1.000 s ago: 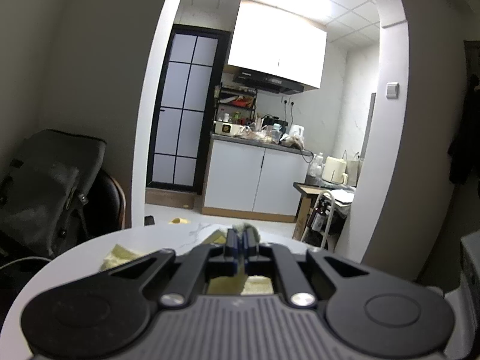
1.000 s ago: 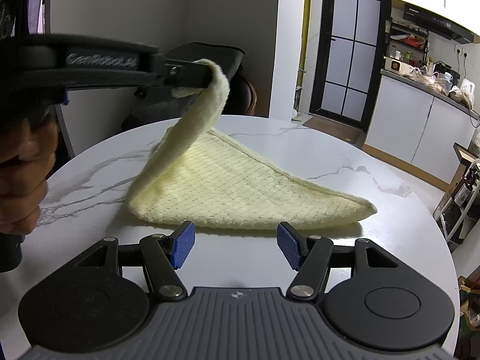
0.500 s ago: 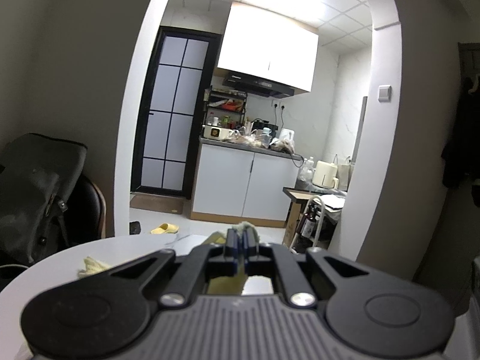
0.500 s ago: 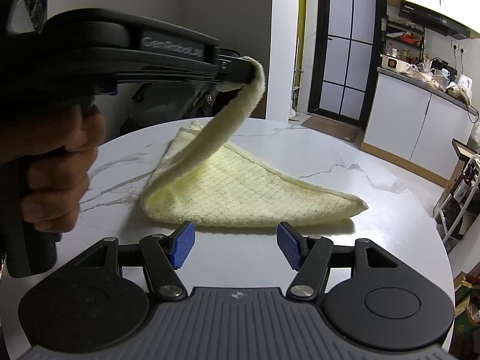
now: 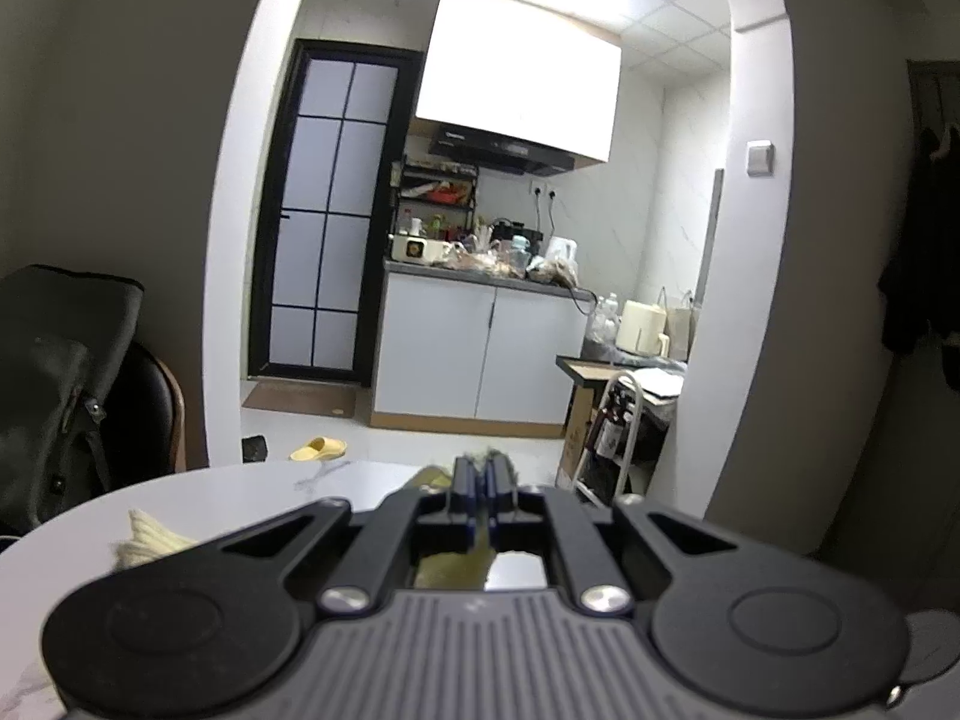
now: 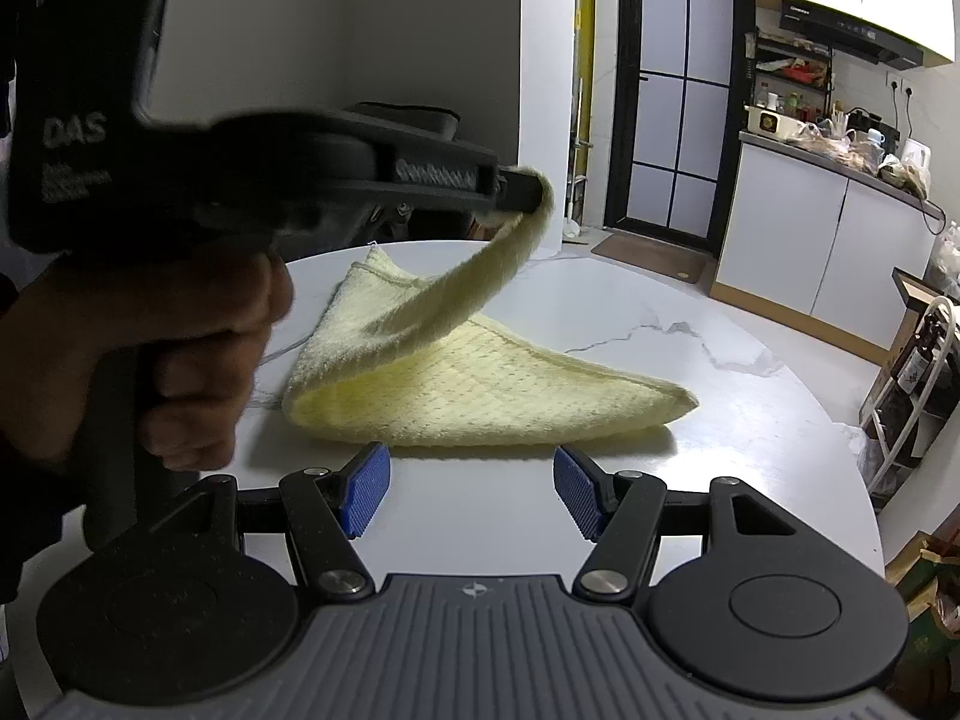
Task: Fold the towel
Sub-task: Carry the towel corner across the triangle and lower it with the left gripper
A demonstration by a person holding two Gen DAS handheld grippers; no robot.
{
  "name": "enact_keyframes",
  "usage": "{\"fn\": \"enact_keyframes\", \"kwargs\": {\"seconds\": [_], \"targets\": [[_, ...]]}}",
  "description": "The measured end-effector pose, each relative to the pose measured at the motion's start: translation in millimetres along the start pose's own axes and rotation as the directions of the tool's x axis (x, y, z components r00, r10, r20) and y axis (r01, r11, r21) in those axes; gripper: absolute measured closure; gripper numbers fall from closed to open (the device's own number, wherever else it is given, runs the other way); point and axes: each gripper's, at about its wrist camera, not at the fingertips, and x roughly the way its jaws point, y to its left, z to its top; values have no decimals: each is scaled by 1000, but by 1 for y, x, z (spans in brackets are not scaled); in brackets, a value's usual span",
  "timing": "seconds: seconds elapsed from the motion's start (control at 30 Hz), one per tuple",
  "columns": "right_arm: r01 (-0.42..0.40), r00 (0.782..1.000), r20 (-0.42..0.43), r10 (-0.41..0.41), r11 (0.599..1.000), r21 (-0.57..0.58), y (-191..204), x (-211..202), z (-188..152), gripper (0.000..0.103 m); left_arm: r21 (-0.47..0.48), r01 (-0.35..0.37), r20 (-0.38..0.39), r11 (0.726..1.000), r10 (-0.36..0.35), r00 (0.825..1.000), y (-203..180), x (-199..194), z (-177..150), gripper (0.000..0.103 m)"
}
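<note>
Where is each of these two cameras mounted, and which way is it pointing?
Left wrist: sits on the left gripper, facing across the round table into a kitchen; its shut fingers pinch the yellow towel.
Right wrist: sits on the right gripper, looking down at the table; its open blue pads show, plus the person's left hand holding the left gripper.
Shared: the towel, table, left gripper and kitchen counter.

We read "DAS" in pale capitals on the near side of the left gripper [image 6: 528, 192] body, smaller lines beneath it too blurred for us, raised lettering along its arm unreadable, range hood [image 6: 852, 30] brand illegible.
</note>
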Motion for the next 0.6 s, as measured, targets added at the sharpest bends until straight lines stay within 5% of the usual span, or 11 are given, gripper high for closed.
{"fn": "enact_keyframes", "kwargs": {"seconds": [0.6], "targets": [[21, 998, -62, -19, 999, 33, -21, 2, -7, 38, 81, 71, -140, 994, -59, 988, -24, 41, -20, 99]]}}
